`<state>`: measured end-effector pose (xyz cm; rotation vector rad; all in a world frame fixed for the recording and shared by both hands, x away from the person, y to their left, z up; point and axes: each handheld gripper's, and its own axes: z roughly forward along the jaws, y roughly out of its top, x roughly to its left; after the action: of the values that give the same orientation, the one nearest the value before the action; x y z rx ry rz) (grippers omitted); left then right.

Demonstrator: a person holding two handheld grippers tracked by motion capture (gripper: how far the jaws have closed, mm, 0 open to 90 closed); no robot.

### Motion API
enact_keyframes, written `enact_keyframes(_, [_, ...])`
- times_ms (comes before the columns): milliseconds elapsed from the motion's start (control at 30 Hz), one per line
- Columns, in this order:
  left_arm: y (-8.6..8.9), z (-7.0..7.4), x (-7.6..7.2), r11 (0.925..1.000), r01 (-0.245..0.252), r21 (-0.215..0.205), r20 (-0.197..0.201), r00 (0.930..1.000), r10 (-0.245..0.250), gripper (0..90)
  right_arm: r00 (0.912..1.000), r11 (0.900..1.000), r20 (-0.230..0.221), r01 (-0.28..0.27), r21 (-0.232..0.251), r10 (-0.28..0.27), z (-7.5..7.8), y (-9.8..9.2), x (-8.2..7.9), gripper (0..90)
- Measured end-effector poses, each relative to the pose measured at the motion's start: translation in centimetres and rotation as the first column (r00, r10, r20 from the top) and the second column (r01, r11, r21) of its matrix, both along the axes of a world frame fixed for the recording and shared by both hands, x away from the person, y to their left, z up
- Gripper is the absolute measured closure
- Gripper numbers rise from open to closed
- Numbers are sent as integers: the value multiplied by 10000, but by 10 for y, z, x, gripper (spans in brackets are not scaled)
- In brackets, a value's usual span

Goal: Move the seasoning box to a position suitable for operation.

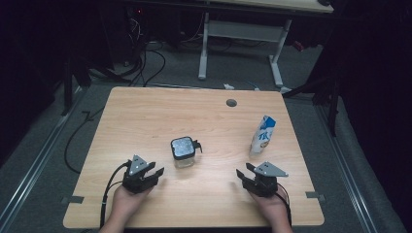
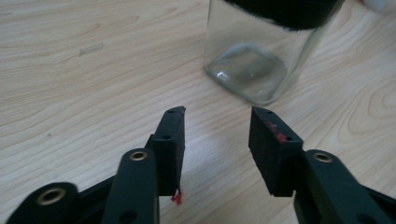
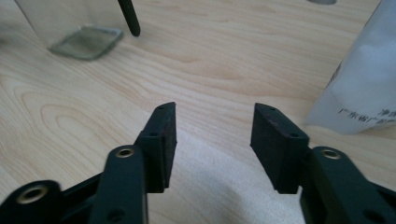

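Note:
A square clear glass jar [image 1: 183, 151] with a black lid and a black clasp on its right side stands upright at the middle of the wooden table [image 1: 145, 116]. To its right stands a white and blue pouch [image 1: 262, 135]. My left gripper [image 1: 154, 171] rests near the front edge, left of the jar, open with nothing between its jaws. In the left gripper view the jar [image 2: 261, 56] stands just beyond the gripper [image 2: 217, 114]. My right gripper [image 1: 244, 171] sits at the front right, open and empty. The right gripper view has the gripper [image 3: 215, 109], the jar [image 3: 70, 23] and the pouch [image 3: 362, 79].
A round grey grommet [image 1: 231, 103] sits in the table near its far edge. Behind the table a white-legged desk [image 1: 243, 34] stands on grey carpet with loose cables. Tape marks lie at the table's front corners.

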<state>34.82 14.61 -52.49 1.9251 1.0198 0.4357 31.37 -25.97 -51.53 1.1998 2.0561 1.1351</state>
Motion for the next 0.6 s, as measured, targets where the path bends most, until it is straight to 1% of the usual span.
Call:
enact_keyframes(33, [-3,0,1,10000,28,80,118,9999,-29,587,10000,9999,-65,-64,113,65,1,0,0,568])
enact_keyframes(67, [-3,0,1,10000,28,80,118,9999,-29,621,10000,9999,-65,-64,113,65,1,0,0,568])
enact_keyframes(100, [-9,1,4,9997,31,256,172,9998,-36,656,10000,9994,-1,-47,347,47,2,1,0,591])
enact_keyframes(133, [-10,1,6,9999,50,99,173,9998,-52,692,10000,9992,71,-47,401,44,3,1,0,610])
enact_keyframes(167, [-12,2,8,10000,-62,37,145,9999,61,731,9998,9993,153,-93,359,87,3,2,-1,640])
enact_keyframes(233, [-14,4,13,9998,-150,-99,61,9999,151,807,9994,9998,294,-159,131,155,3,3,-3,718])
enact_keyframes(267, [-14,4,13,9998,-150,-99,61,9999,151,831,9994,9998,294,-159,131,155,3,3,-3,718])
enact_keyframes(300, [-18,5,17,9997,-232,93,119,9997,231,847,9993,9998,341,-165,73,162,3,3,-5,780])
enact_keyframes(367, [-21,6,19,9997,-222,62,149,9996,221,866,9996,9997,220,-168,173,165,2,3,-6,828])
enact_keyframes(400, [-21,6,19,9997,-222,62,149,9996,221,873,9996,9997,220,-168,173,165,2,3,-6,828])
enact_keyframes(433, [-24,7,19,9998,-198,45,229,9995,197,887,9996,9997,142,-240,35,239,1,3,-7,843])
enact_keyframes(467, [-25,8,19,9998,-167,48,248,9996,166,895,9996,9997,170,-237,-16,237,0,4,-7,840])
enact_keyframes(600, [-28,9,17,10000,-52,26,286,9996,51,895,9998,9999,145,-122,-98,124,0,4,-9,794])
